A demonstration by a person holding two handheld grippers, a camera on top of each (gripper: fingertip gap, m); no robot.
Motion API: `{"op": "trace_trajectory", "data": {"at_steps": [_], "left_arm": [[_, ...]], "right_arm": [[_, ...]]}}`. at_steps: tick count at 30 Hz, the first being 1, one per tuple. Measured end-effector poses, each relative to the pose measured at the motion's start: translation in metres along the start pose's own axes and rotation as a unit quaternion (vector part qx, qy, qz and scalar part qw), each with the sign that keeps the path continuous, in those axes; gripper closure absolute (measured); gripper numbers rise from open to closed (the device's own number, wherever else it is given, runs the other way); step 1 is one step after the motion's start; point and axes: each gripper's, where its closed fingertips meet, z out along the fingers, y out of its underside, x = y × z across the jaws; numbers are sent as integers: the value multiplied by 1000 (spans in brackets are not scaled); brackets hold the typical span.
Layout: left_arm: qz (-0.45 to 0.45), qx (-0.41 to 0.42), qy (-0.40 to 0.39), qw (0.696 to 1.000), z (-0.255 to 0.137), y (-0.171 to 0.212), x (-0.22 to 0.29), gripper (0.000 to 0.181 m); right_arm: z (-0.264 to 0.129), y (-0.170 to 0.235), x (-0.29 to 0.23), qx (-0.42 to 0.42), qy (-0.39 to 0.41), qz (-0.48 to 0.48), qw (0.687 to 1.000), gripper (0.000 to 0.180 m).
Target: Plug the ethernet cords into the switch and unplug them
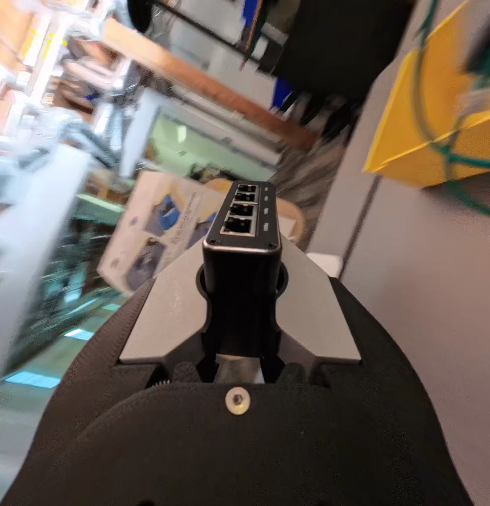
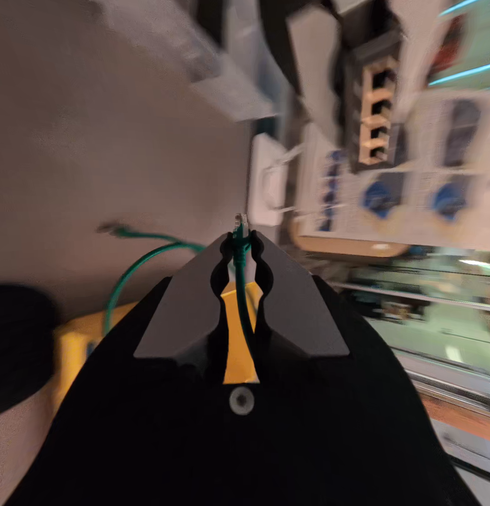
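Left wrist view: the left gripper (image 1: 241,273) is clamped on the lower body of a small black metal-cased network switch (image 1: 242,246), held off the pale grey counter (image 1: 418,315) with its port face turned toward the camera. Four ports show in a row, all unoccupied. To the right, a yellow box-like container (image 1: 418,115) sits on the counter with a green cable (image 1: 457,158) draped over it. Beyond the counter edge the room is heavily motion-blurred; a white printed cardboard box with blue pictures (image 1: 156,232), a brown beam (image 1: 205,82) and pale shelving can be made out.

Right wrist view: the right gripper (image 2: 241,241) is pinched nearly closed on the moulded boot of a green ethernet cord (image 2: 242,295), whose clear plastic plug (image 2: 241,223) projects past the fingertips. The cord trails back between the fingers and loops leftward over the counter (image 2: 101,137) and the yellow container (image 2: 238,342), its far end lying on the counter. The switch (image 2: 375,115) appears in the upper right, well apart from the plug, blurred. The objects behind it are probably the same printed cardboard box (image 2: 402,191) and shelving, though blur prevents certainty.
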Motion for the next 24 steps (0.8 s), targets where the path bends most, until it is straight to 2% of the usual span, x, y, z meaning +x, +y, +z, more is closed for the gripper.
{"op": "trace_trajectory", "data": {"at_steps": [1,5,8,10,12,16,18,22,23,24], "left_arm": [[-35,27,32,999,-11,-1,-4,142],[-113,64,13,991,-30,-2,-30,142],[-170,76,30,982,-32,-9,-33,143],[-212,87,51,972,-34,-18,-30,143],[-248,111,80,959,-38,-30,-27,143],[-284,134,130,940,-47,-43,-21,143],[-287,135,132,939,-47,-44,-21,143],[-291,120,152,937,-43,-42,-12,144],[-292,119,157,936,-42,-43,-10,144],[-291,119,160,936,-41,-44,-8,144]], "right_arm": [[-5,-6,16,32,48,-3,998,166],[-34,-22,59,123,155,44,979,167],[-59,12,99,45,286,73,954,167],[-89,42,122,7,368,124,922,167],[-131,66,139,19,451,174,875,167],[-188,94,143,77,517,245,816,167],[-190,103,140,78,512,253,817,167],[-162,142,133,9,461,291,839,167],[-145,147,127,5,419,299,857,167],[-121,153,113,2,344,330,879,167]]}}
